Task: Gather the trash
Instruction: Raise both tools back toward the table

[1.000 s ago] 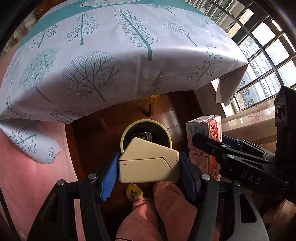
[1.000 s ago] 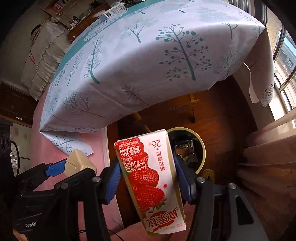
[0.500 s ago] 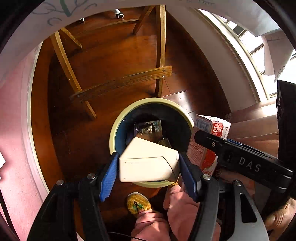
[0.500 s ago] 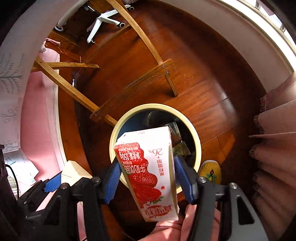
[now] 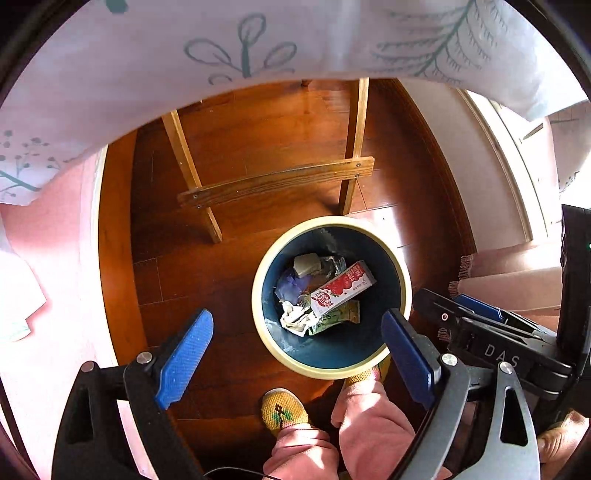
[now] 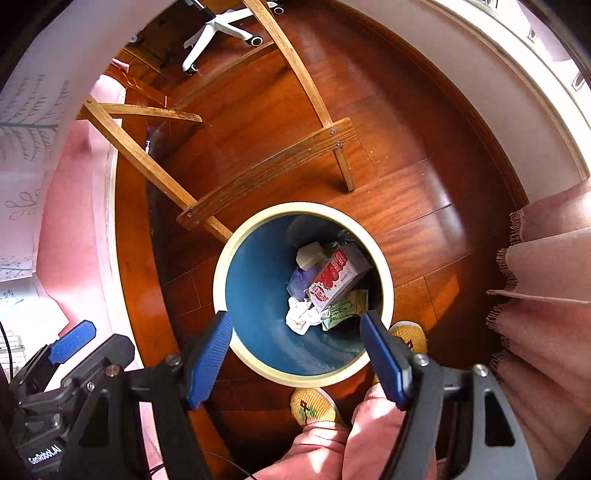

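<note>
Hovering spread and empty, both hand-held grippers, left and right, overlook the binned strawberry carton.

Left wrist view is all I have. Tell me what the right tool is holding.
Observer: Nothing. The right tool is open, its jaws spread wide above the near rim of the bin.
Operator: Now report what stands at the far end of the floor.
Observer: A white chair base on casters stands on the wooden floor, beyond the table legs.
</note>
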Tool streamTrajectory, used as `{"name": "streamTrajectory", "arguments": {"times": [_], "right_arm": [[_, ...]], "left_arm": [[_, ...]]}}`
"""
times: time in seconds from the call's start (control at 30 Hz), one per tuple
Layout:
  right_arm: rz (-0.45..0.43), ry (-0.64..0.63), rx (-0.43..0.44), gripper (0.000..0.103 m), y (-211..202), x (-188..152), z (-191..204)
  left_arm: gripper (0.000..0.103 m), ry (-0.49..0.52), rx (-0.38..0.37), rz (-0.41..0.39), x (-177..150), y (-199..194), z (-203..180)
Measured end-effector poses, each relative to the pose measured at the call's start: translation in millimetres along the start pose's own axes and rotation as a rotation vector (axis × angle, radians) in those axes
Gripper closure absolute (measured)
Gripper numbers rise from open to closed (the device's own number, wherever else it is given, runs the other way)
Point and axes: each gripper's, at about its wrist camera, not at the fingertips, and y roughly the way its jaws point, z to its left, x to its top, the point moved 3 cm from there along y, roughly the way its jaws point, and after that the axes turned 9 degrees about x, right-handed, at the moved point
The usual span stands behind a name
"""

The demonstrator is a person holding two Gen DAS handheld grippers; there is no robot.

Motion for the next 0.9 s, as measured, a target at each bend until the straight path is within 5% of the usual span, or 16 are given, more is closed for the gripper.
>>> {"name": "streamTrajectory", "arguments": {"times": [0.5,0.9], "right_arm": [[-0.112,-0.156,0.039,0.031,-153,-13,104],[-0.339,-0.386,0.002,0.031,-299,-21,202]], "left_arm": [[0.011,-0.023,-0.042,-0.153,11,-191,42],[0.011,0.098,-0.115,-0.399,26,-360,57]]}}
